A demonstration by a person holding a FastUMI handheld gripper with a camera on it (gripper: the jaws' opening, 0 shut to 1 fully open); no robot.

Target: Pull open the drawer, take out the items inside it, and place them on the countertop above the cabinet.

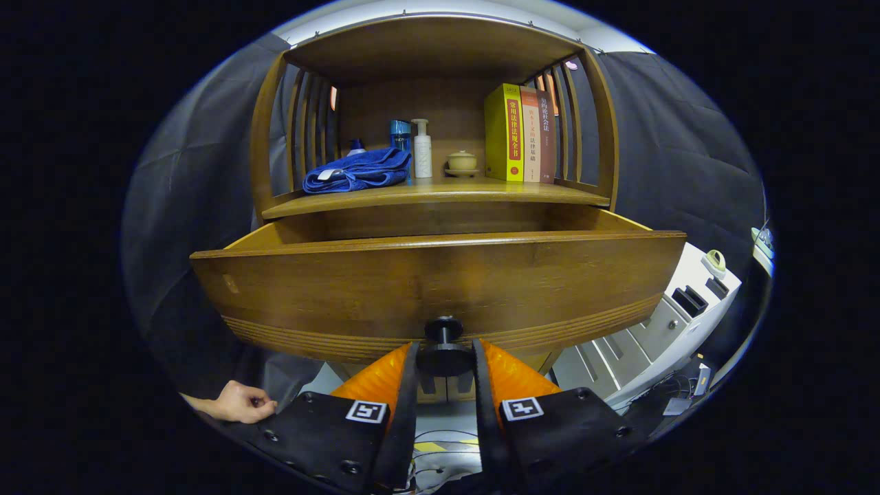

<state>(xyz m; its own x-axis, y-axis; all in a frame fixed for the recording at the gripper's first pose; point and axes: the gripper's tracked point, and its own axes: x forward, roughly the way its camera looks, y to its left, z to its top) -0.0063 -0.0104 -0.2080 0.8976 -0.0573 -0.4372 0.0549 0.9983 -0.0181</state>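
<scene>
At the drawer front, fingers gripping the knob.

Gripper is clamping both fingers on the dark round knob low on the drawer, a hold that suits a straight outward pull. Drawer is standing partly out of the cabinet; its inside is hidden behind the tall front, so contents cannot be told. Tabletop above is already carrying a blue towel, bottles, a small jar and books. A hand is resting beside the gripper.
</scene>
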